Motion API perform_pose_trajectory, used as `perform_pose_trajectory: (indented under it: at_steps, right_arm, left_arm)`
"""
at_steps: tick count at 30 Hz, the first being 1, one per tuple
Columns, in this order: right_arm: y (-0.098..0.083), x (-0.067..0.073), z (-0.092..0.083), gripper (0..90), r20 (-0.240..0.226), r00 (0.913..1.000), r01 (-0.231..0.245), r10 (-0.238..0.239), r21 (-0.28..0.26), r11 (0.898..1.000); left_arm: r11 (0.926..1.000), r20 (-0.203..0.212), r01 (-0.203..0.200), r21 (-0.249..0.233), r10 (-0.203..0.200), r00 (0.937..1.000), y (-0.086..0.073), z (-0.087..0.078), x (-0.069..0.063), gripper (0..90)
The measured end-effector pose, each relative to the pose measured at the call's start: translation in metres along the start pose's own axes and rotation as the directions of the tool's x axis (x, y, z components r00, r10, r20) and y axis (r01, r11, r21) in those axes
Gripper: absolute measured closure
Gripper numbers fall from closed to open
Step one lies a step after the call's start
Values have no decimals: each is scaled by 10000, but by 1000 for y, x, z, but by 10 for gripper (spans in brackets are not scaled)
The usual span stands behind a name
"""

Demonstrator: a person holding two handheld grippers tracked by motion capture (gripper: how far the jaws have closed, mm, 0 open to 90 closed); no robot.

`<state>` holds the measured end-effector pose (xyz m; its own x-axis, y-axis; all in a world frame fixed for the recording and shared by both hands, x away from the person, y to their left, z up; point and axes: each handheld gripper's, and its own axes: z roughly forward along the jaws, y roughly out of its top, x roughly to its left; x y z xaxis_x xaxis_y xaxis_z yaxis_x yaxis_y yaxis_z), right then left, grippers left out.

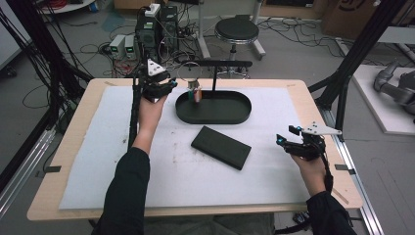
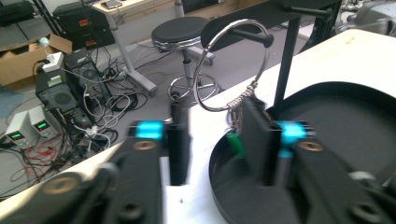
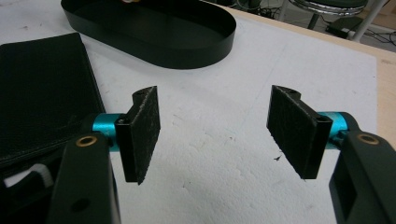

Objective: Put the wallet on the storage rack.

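Observation:
A silver key ring (image 1: pixel 190 72) (image 2: pixel 233 65) hangs from the arm of a black T-shaped stand (image 1: pixel 214 73) (image 2: pixel 284 70) that rises out of a black oval tray (image 1: pixel 230 120) (image 2: pixel 355 121). Small green and red charms (image 1: pixel 195 93) dangle from the ring over the tray's left end. My left gripper (image 1: pixel 172 84) (image 2: pixel 217 144) is right beside them, open; the green charm (image 2: pixel 236 144) hangs close to the right-hand jaw and no pad presses on it. My right gripper (image 1: pixel 284 139) (image 3: pixel 215 130) stands open over the white mat at the right, nothing between its pads.
A flat black case (image 1: pixel 221 147) (image 3: pixel 42 88) lies on the white mat (image 1: pixel 122 156) in front of the tray (image 3: pixel 187 56). Beyond the table's far edge are a round stool (image 1: pixel 237 30), computer boxes (image 1: pixel 156 29) and loose cables. Black frame posts (image 1: pixel 359 44) stand at the right.

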<state>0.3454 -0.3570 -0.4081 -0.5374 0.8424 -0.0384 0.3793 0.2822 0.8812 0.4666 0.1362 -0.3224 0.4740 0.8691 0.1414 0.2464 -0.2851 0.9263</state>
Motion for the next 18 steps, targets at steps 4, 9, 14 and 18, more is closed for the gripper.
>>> perform_pose_trajectory:
  at_steps: [4, 9, 14, 18]
  right_arm:
    - [0, 0, 0, 352, -3, 10000, -28, 28, 70, 10000]
    - [0, 0, 0, 352, 5, 10000, 28, -28, 40, 10000]
    - [0, 0, 0, 352, 21, 10000, -7, 6, 25, 10000]
    - [0, 0, 0, 352, 52, 10000, -51, 51, 15, 10000]
  left_arm:
    - [9992, 406, 87, -402, -70, 9992, -5, -18, -3, 457]
    - [9969, 1018, 38, -786, 42, 9948, -14, -46, -9, 400]
    - [9913, 1504, -148, -1307, 345, 9880, -27, -76, -19, 354]
    - [9888, 1780, -327, -1458, 587, 9823, -42, -96, -26, 336]
